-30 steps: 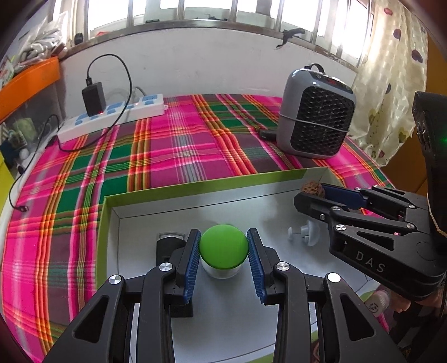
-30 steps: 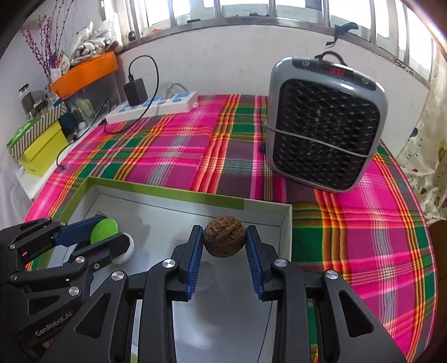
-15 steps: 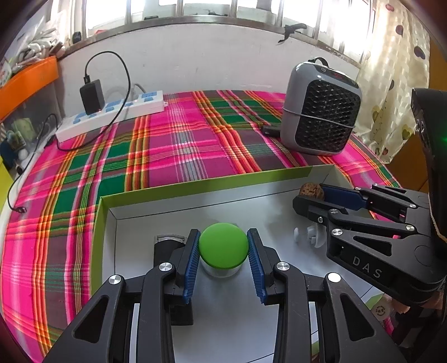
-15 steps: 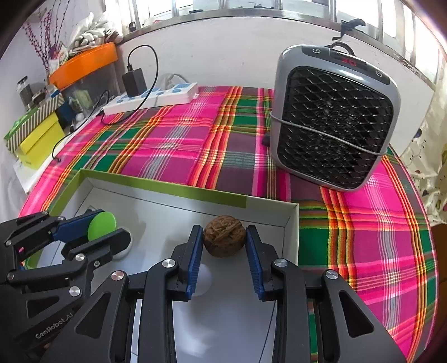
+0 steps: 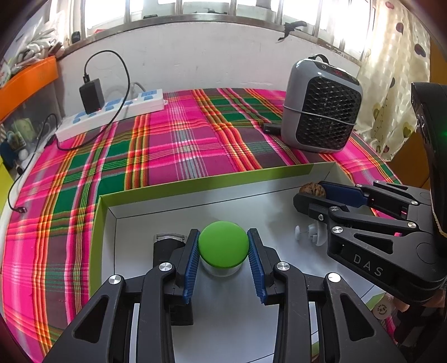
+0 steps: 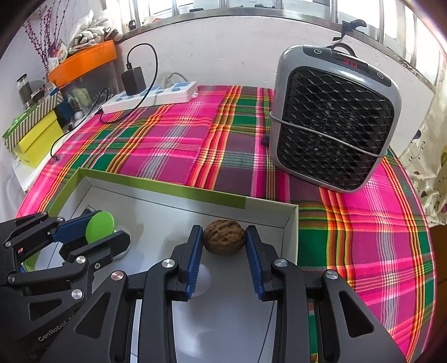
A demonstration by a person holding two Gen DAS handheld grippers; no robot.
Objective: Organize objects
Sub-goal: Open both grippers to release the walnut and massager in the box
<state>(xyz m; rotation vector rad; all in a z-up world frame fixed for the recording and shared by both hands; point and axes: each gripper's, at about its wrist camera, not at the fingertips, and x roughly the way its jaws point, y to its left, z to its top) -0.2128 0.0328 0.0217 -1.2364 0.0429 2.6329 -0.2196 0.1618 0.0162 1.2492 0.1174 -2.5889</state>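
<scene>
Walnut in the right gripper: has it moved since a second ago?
No. The walnut sits clamped in the right gripper, still just short of the box's far wall, as before.

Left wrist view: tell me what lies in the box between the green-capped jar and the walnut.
In the left wrist view, a small white suction hook lies on the box floor between the green-capped jar and the walnut, partly behind the right gripper.

Bright daylight from blown-out windows [image 5: 195, 2]; sharp, fisheye-bent edges
</scene>
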